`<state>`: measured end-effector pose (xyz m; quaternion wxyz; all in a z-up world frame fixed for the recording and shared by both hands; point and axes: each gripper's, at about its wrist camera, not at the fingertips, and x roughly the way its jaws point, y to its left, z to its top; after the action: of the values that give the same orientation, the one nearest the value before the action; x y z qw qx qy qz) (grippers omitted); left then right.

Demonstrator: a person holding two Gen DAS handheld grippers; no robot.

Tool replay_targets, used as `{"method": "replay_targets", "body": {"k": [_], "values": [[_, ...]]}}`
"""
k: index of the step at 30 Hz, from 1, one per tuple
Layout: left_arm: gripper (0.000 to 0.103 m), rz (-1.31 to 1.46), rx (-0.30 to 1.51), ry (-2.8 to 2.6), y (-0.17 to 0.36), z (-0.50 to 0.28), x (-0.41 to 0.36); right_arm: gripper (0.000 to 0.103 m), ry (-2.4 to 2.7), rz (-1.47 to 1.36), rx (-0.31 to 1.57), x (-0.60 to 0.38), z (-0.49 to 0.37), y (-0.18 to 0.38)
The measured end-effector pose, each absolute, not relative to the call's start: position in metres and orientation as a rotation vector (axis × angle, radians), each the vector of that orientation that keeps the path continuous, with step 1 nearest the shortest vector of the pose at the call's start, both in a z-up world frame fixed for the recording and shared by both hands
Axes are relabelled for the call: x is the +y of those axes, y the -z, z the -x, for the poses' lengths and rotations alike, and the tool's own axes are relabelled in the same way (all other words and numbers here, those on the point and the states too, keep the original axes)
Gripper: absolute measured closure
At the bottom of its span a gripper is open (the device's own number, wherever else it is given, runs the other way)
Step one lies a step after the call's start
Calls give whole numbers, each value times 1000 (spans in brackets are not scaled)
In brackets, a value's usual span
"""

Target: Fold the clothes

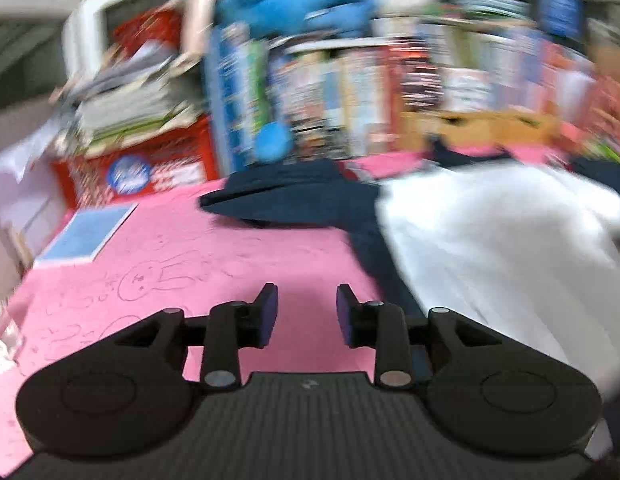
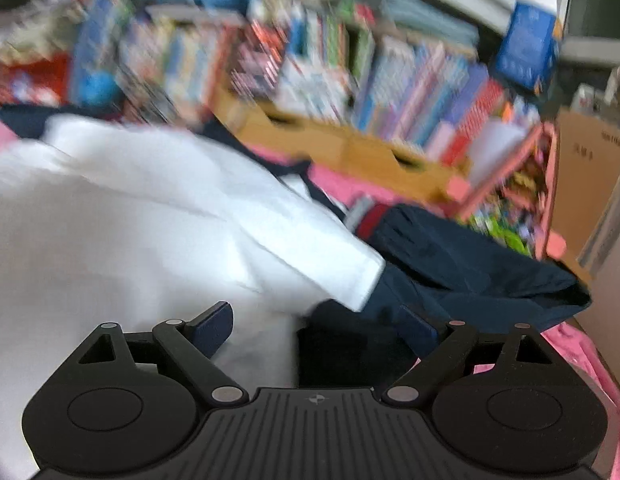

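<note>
A white garment lies spread on the pink table, to the right of my left gripper, which stands open above bare pink surface with nothing between its fingers. Dark navy clothing lies behind and under the white piece. In the right wrist view the white garment fills the left half, with a navy garment to its right. My right gripper is wide open just above the white garment's edge where it meets the navy cloth. Both views are motion-blurred.
A blue-and-white card lies at the table's left. A red box with stacked papers and a row of books stand at the back. A wooden shelf with books and a cardboard box sit at the right.
</note>
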<state>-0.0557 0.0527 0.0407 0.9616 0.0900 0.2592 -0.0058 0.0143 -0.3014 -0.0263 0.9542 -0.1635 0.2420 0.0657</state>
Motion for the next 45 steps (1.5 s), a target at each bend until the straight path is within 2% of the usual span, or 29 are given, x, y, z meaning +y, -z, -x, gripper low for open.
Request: {"method": "replay_targets", "body": {"k": [2, 4, 9, 11, 12, 14, 19, 21, 25, 32, 38, 41, 45], "values": [[63, -232, 505, 87, -40, 85, 35, 13, -206, 359, 476, -293, 10, 27], [50, -262, 487, 184, -39, 110, 19, 13, -279, 385, 459, -284, 34, 27], [33, -393, 449, 316, -24, 137, -24, 15, -460, 449, 416, -262, 94, 28], [34, -463, 448, 330, -12, 138, -42, 19, -532, 474, 398, -253, 119, 28], [34, -488, 451, 332, -8, 137, -48, 33, -569, 487, 389, -248, 131, 28], [33, -520, 452, 334, 0, 133, -57, 45, -635, 501, 379, -240, 151, 29], [33, -556, 439, 259, 13, 122, -67, 50, -561, 393, 385, -242, 133, 19], [33, -552, 444, 227, 16, 116, -67, 55, -481, 348, 350, -249, 129, 9], [33, -526, 424, 157, 13, 110, -63, 55, -524, 321, 333, -263, 133, -3], [35, -355, 436, 283, -11, 113, -49, 56, -606, 465, 382, -235, 148, 29], [27, -554, 398, 382, 6, 138, -70, 56, -553, 348, 363, -247, 134, 16], [26, -638, 391, 341, 18, 136, -83, 56, -544, 312, 361, -253, 130, 13], [26, -613, 404, 274, 21, 118, -84, 56, -540, 271, 369, -261, 126, 10]]}}
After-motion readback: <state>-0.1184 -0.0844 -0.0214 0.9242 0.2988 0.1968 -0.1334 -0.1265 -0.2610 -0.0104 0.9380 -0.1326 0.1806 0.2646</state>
